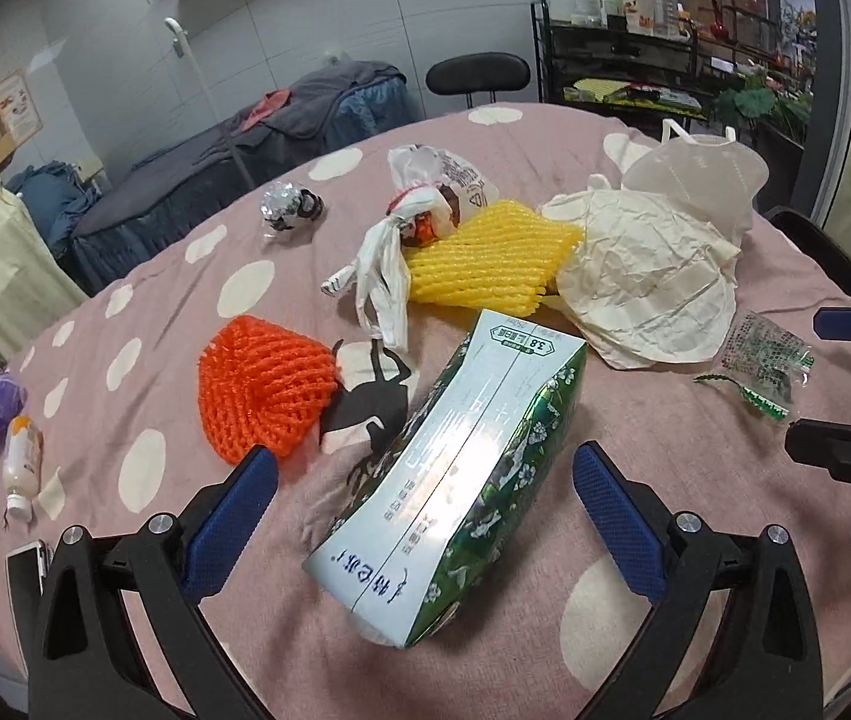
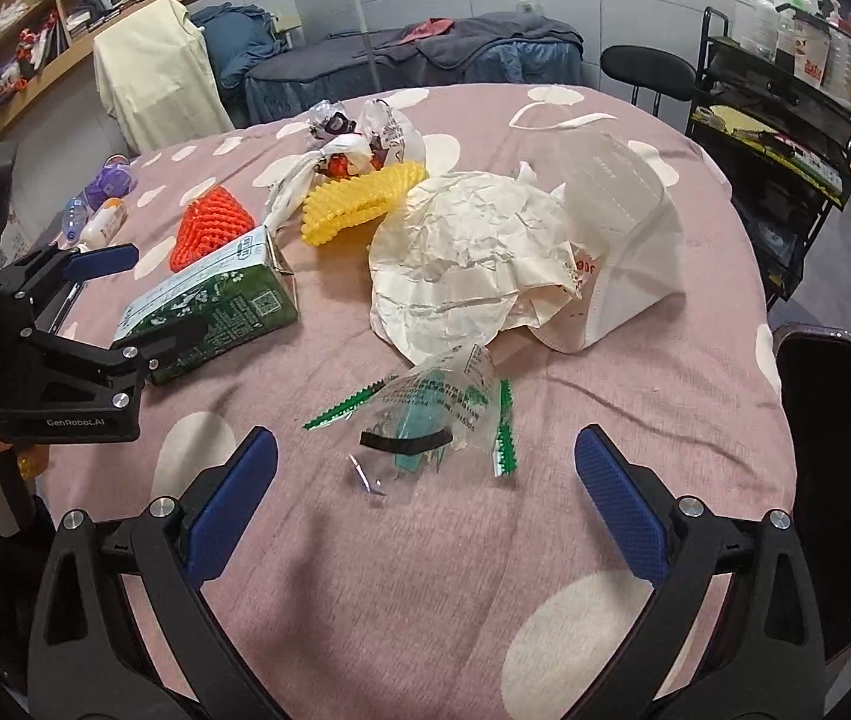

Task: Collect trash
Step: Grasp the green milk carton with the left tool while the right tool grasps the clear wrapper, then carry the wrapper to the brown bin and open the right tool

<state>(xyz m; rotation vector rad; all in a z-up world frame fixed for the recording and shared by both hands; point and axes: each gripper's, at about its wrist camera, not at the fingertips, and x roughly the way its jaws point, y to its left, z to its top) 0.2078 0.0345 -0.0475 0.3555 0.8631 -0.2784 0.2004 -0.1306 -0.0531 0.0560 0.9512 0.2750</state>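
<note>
Trash lies scattered across a round counter [image 1: 695, 480] draped in pink cloth with cream dots. We take the green and white carton [image 1: 455, 480] as our landmark; it lies on its side near the counter's front edge. Left of it sits an orange foam net [image 1: 266, 387]. Behind it are a knotted white plastic bag [image 1: 386, 264] and a yellow foam net [image 1: 488, 258]. To its right, crumpled cream paper [image 1: 641, 282] leans against a white face mask [image 1: 695, 174], and a torn clear wrapper with green print [image 2: 443, 420] lies nearer us.

We hold the left gripper [image 1: 425, 474] over the carton, jaws spread wide, one blue pad to each side of it, apparently touching nothing. To grasp it well, we judge the jaws should drop lower, square up to the carton's long sides, and close gently, since the thin card looks already dented and may buckle or slip.

The right gripper [image 2: 425, 468] hovers just short of the clear wrapper, jaws equally wide apart and empty. That wrapper looks flimsy, so pinching it flat against the cloth seems the safest approach.
</note>
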